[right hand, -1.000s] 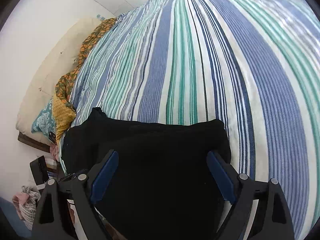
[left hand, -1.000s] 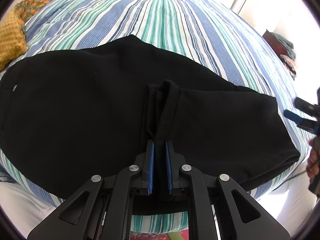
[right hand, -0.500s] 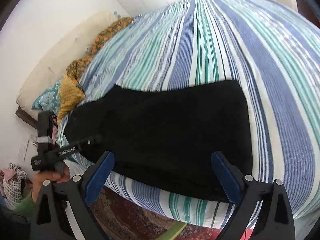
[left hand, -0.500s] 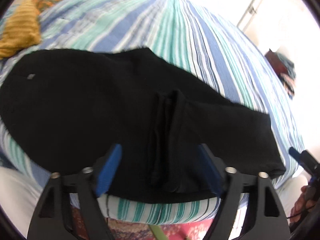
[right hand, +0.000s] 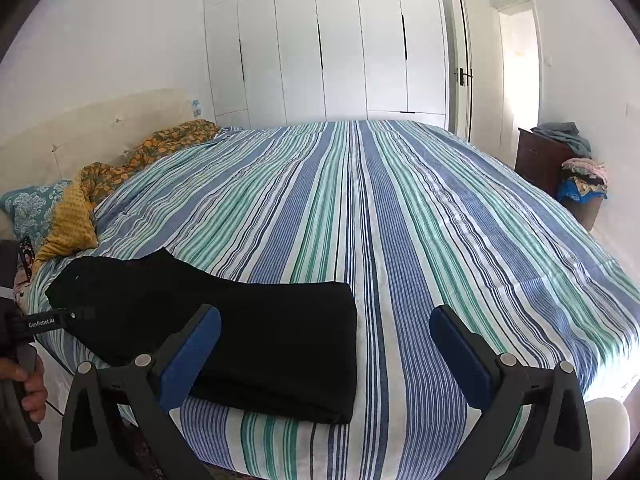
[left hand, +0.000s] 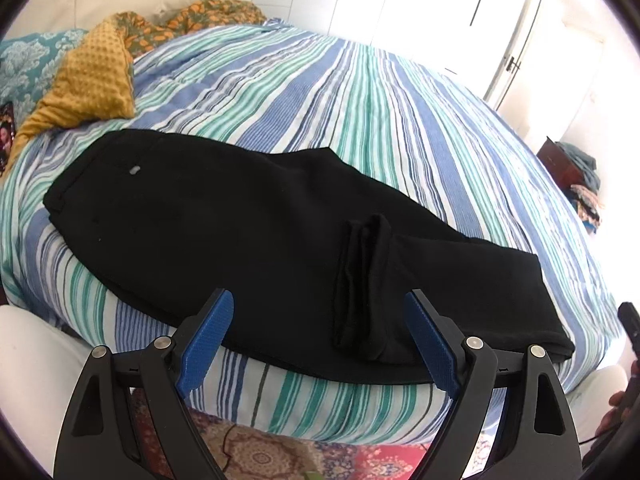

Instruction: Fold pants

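The black pants lie folded lengthwise along the near edge of the striped bed, waistband to the left, leg ends to the right, with a bunched ridge of cloth near the front. My left gripper is open and empty, held back above the bed's edge. In the right wrist view the pants lie at the lower left. My right gripper is open and empty, off the bed past the leg ends. The left gripper's body shows at the left edge there.
A mustard blanket and patterned pillows lie at the head of the bed. White wardrobes stand behind. A dark cabinet with piled clothes is at the right. A patterned rug lies below the bed edge.
My left gripper let go of the bunched pants cloth, opened and pulled back. My right gripper also drew back and up from the leg ends. The pants stay on the bed.
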